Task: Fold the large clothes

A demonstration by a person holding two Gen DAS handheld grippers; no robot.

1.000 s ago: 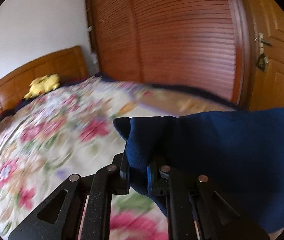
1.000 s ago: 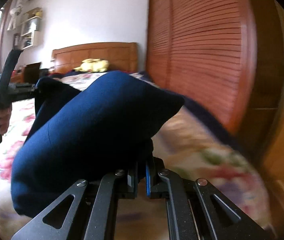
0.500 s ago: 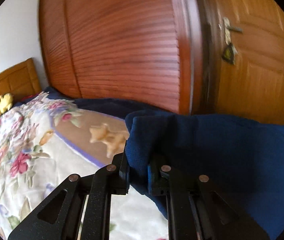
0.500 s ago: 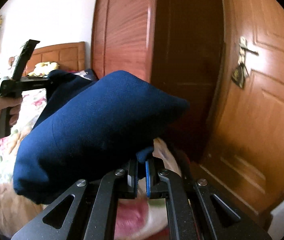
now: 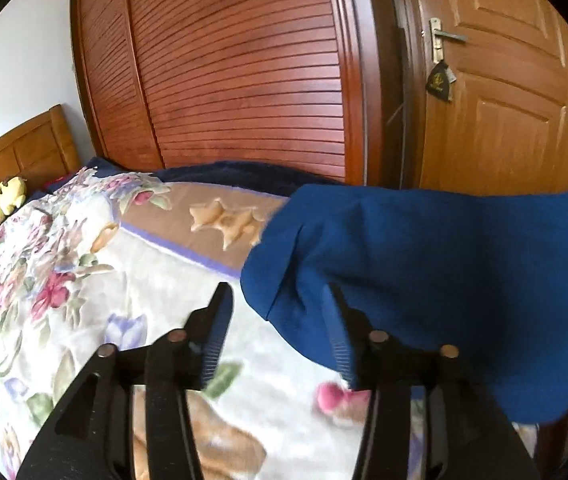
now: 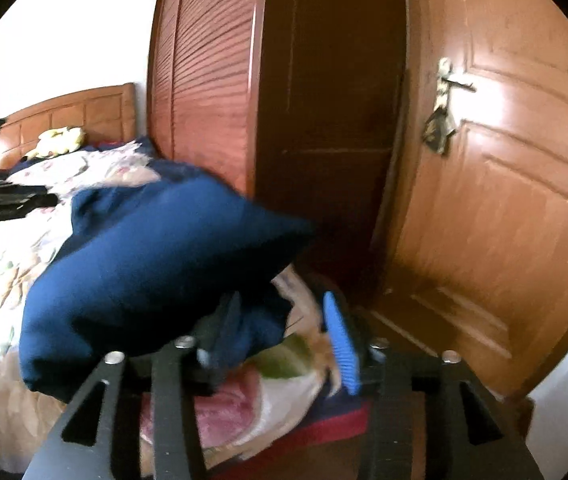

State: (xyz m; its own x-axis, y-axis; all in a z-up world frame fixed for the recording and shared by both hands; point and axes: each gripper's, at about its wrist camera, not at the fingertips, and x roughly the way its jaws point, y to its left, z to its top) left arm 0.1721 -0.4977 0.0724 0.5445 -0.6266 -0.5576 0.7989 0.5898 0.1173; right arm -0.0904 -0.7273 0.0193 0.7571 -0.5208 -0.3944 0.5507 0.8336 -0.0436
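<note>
A folded dark blue garment point(image 5: 424, 280) lies at the bed's near right corner, blurred in the right wrist view point(image 6: 164, 260). My left gripper point(image 5: 278, 292) has its jaws opening; the garment's left corner sits between them and leans on the right finger point(image 5: 338, 332), unpinched. My right gripper point(image 6: 282, 300) is opening too. The cloth's lower edge drapes over its left finger point(image 6: 226, 324), while the blue-padded right finger point(image 6: 340, 344) stands bare. The left gripper point(image 6: 8, 200) shows at the far left of the right wrist view, held by a hand.
A floral blanket point(image 5: 84, 300) covers the bed, with a wooden headboard point(image 5: 16, 152) and a yellow plush toy point(image 5: 0, 200) at the far end. Louvred wardrobe doors point(image 5: 244, 80) and a wooden door point(image 5: 504, 100) with a handle and hanging keys stand close behind the bed.
Both grippers were shut on the blue garment's corners and have let go, jaws now apart. The garment has sunk towards the blanket near the bed's corner by the door.
</note>
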